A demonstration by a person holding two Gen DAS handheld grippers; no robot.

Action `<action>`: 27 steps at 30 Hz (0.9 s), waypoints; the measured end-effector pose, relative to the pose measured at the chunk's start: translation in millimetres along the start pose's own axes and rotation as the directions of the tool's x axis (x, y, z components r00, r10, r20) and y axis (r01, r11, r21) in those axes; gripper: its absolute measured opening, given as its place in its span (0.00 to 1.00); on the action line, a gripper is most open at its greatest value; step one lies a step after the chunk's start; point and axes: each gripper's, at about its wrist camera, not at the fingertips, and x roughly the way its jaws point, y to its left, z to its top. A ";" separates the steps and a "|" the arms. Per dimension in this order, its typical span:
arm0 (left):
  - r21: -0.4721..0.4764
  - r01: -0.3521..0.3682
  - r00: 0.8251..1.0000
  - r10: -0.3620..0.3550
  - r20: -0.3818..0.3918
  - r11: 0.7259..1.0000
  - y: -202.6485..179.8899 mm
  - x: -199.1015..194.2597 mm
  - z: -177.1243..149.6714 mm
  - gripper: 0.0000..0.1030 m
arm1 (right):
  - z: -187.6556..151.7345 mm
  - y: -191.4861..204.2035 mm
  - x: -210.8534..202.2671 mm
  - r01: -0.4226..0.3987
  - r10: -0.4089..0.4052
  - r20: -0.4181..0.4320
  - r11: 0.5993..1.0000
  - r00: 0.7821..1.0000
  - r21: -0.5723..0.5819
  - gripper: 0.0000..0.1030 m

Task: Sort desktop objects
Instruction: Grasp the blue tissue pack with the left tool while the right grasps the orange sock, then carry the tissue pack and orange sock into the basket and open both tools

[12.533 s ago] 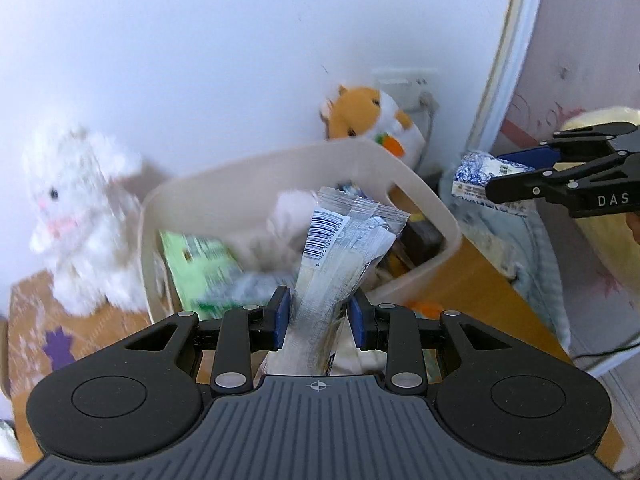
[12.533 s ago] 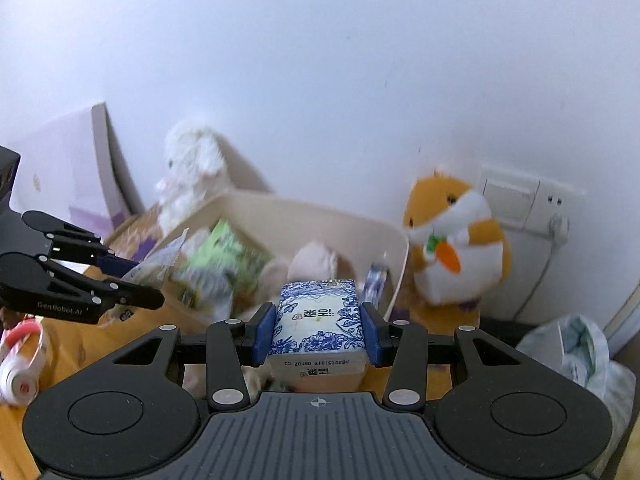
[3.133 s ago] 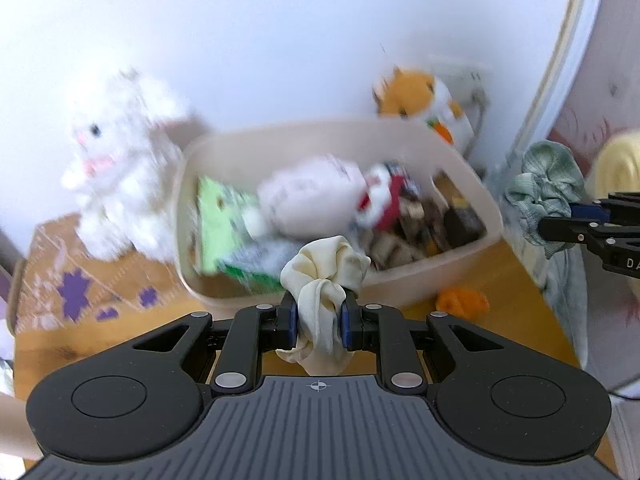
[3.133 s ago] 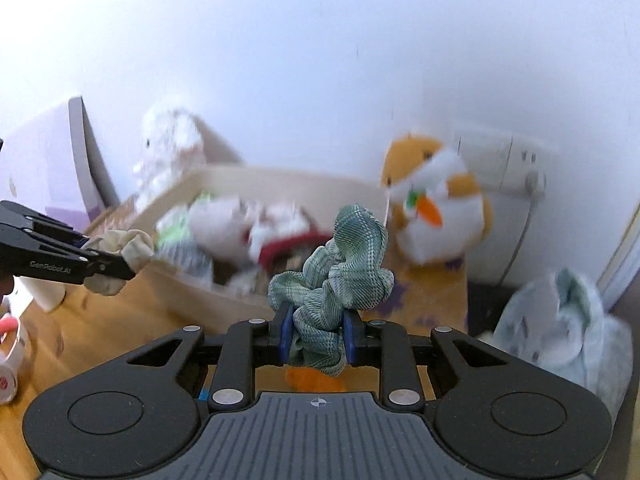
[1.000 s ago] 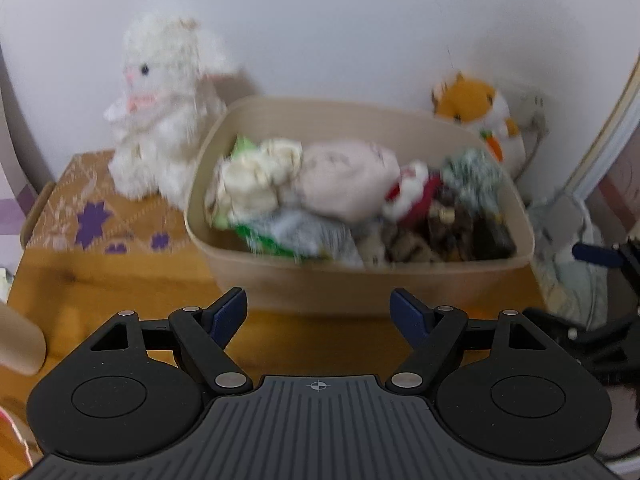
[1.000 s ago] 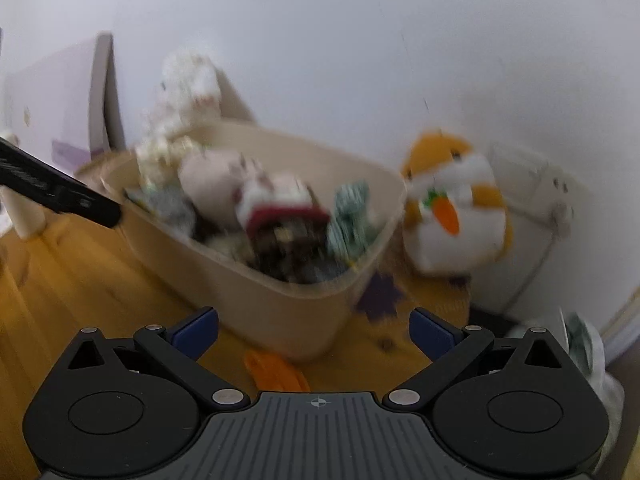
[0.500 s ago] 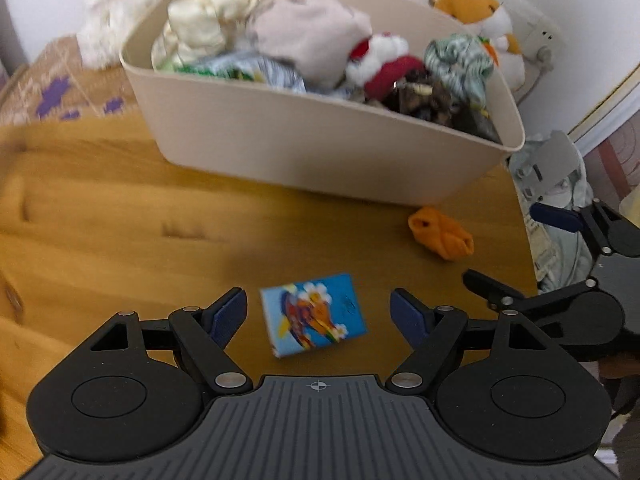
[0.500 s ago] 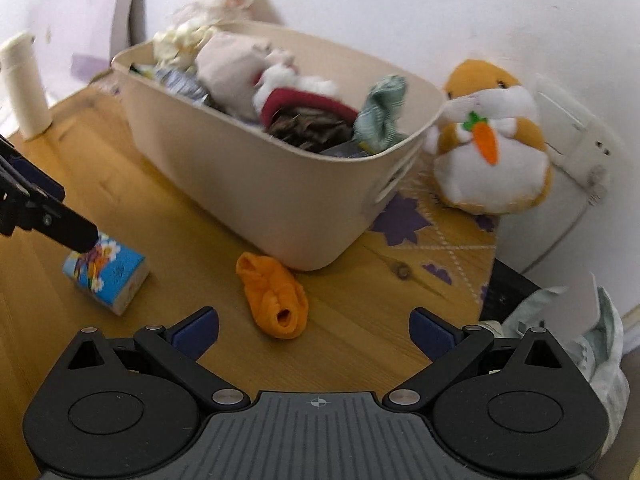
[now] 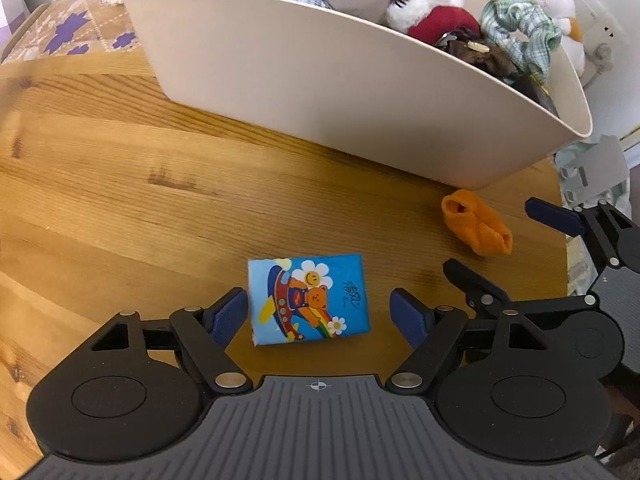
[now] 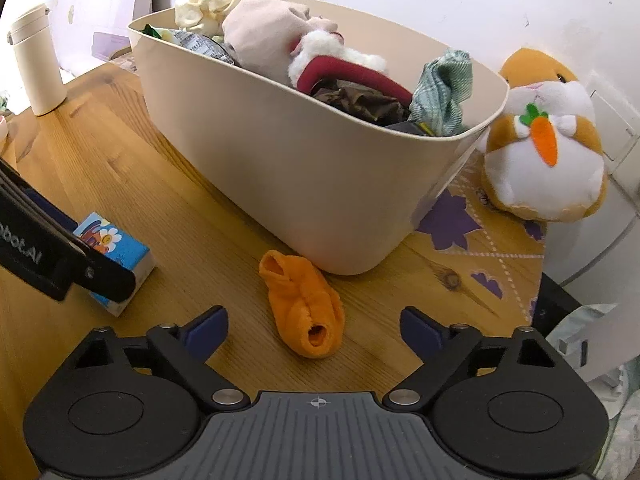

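Observation:
A blue tissue pack [image 9: 308, 300] with a cartoon bear lies flat on the wooden table. It sits between the wide-apart jaws of my left gripper [image 9: 318, 314], and neither pad presses on it. An orange sock [image 10: 302, 308] lies in front of the cream basket [image 10: 300, 184]. My right gripper [image 10: 314, 332] hangs just over the sock with its jaws closing, and the pads stand clear of it. The basket [image 9: 320, 80] holds a green plaid scrunchie [image 10: 440, 92], a pink plush, a cream scrunchie and several other things.
A hamster plush [image 10: 544, 140] stands on a purple-flowered mat [image 10: 480, 216] right of the basket. A cream tumbler [image 10: 36, 64] stands at the far left. The table's right edge drops off near a white bag [image 10: 580, 340]. Bare wood [image 9: 100, 200] lies left of the tissue pack.
Both grippers have sunk toward the table and tilted down. The tissue pack now lies between the left jaws, the sock between the right jaws, which have narrowed a little.

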 end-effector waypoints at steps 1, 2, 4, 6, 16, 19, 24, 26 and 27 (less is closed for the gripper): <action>0.010 -0.010 1.000 0.010 0.003 1.000 -1.7 1.3 0.1 0.76 | 0.1 0.5 1.6 -0.002 0.002 -0.003 1.000 1.000 0.000 0.86; 0.021 -0.022 1.000 0.021 0.006 1.000 -3.4 2.8 0.1 0.71 | 0.1 1.2 3.3 -0.005 0.005 -0.007 1.000 1.000 -0.003 0.84; 0.035 -0.027 1.000 0.028 -0.011 0.999 -4.7 6.8 0.1 0.65 | 0.6 1.6 5.6 -0.005 0.005 -0.021 1.000 1.000 -0.009 0.76; 0.031 -0.016 1.000 0.017 -0.016 0.999 -3.3 7.9 -0.4 0.64 | 1.1 1.7 6.5 -0.007 0.007 -0.026 1.000 1.000 -0.003 0.71; 0.026 0.014 1.000 -0.013 -0.006 1.000 11.4 -1.4 -5.7 0.62 | 1.4 17.6 4.1 -0.037 0.035 -0.052 0.999 0.998 -0.038 0.13; 0.033 0.017 1.000 -0.017 0.004 0.999 17.0 -8.8 -8.3 0.61 | -2.2 23.3 0.4 -0.038 0.035 -0.059 0.998 0.998 -0.044 0.12; 0.053 0.020 0.999 -0.022 0.027 0.998 25.4 -25.9 -10.8 0.61 | -9.9 30.2 -16.1 -0.030 0.030 -0.034 0.999 0.999 -0.017 0.12; 0.061 0.026 0.999 -0.028 0.037 0.998 28.6 -34.5 -10.7 0.61 | -11.9 33.6 -25.7 -0.029 0.029 -0.015 1.000 0.999 -0.002 0.12; 0.067 0.029 0.999 -0.032 0.043 0.997 30.4 -37.9 -9.2 0.61 | -12.9 35.0 -31.5 -0.028 0.028 -0.005 1.000 1.000 0.005 0.12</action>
